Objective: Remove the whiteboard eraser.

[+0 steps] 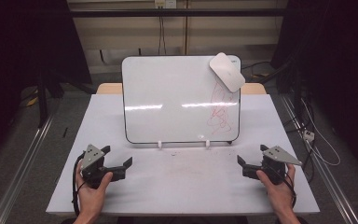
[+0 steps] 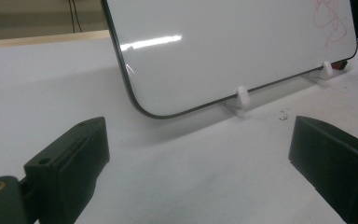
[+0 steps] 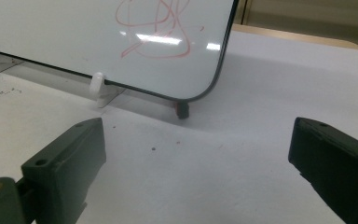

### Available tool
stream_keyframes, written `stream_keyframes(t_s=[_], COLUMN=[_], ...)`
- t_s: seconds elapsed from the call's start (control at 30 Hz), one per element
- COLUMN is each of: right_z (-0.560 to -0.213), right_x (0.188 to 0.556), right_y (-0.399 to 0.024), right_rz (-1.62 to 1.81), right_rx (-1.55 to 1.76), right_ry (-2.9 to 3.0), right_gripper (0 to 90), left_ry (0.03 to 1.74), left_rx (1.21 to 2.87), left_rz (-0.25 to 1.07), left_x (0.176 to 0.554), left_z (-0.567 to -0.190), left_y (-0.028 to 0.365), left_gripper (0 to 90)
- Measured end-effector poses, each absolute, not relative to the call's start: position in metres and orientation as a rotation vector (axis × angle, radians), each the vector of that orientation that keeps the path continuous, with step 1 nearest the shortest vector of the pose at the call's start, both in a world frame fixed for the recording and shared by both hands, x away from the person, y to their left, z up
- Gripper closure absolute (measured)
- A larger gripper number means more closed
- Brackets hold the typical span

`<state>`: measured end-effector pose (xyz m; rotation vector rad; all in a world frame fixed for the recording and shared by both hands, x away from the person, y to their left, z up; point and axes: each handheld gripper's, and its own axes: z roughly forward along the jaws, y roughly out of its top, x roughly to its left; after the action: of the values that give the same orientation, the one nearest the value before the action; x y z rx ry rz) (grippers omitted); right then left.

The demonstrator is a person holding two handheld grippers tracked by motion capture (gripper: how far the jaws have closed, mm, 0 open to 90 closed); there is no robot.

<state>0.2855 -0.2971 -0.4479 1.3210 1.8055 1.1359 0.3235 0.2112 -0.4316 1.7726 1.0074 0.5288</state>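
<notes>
- The task's thing, the white rectangular whiteboard [image 1: 177, 100] with a dark rim, stands tilted back on small white plastic clips near the middle of the white table [image 1: 182, 186]. Red marker scribbles [image 1: 221, 109] cover its right part.
- A white rounded eraser pad [image 1: 227, 71] clings to the whiteboard's top right corner, partly over the rim.
- The left gripper [image 1: 119, 164] rests on the table in front of the whiteboard's left corner, jaws apart and empty.
- The right gripper [image 1: 250, 160] rests in front of the whiteboard's right corner, jaws likewise wide apart, holding nothing.
- Risk: pulling the eraser pad off carelessly could tip the whiteboard backward, since it merely leans in its clips.
- Risk: wiping hard with one gripper could slide the whiteboard out of the clips unless the other steadies it.
- Count: one whiteboard, one eraser pad, two grippers, two white clips [image 2: 242, 95].
</notes>
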Motion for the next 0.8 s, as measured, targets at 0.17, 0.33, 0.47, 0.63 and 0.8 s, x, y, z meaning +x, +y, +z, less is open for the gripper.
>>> stream_keyframes(t_s=[0.17, 0.33, 0.47, 0.63, 0.8], right_z=[-0.448, -0.449, -0.447, -0.445, -0.444], right_x=[0.287, 0.288, 0.288, 0.289, 0.297], right_y=[-0.296, -0.296, -0.295, -0.293, -0.29], right_rz=[1.129, 1.124, 1.131, 1.127, 1.102], right_rx=[1.33, 1.334, 1.342, 1.328, 1.333], right_ry=[1.81, 1.835, 1.835, 1.831, 1.861], right_gripper=[3.6, 4.9, 4.8, 4.3, 5.9], left_ry=[1.016, 1.016, 1.018, 1.019, 1.028], left_rx=[1.775, 1.774, 1.774, 1.771, 1.774], left_rz=[0.526, 0.517, 0.515, 0.517, 0.523], left_x=[0.324, 0.324, 0.324, 0.325, 0.325], left_z=[-0.432, -0.432, -0.433, -0.432, -0.432], left_y=[0.211, 0.211, 0.212, 0.212, 0.213], left_gripper=[4.8, 4.8, 4.8, 4.8, 5.6])
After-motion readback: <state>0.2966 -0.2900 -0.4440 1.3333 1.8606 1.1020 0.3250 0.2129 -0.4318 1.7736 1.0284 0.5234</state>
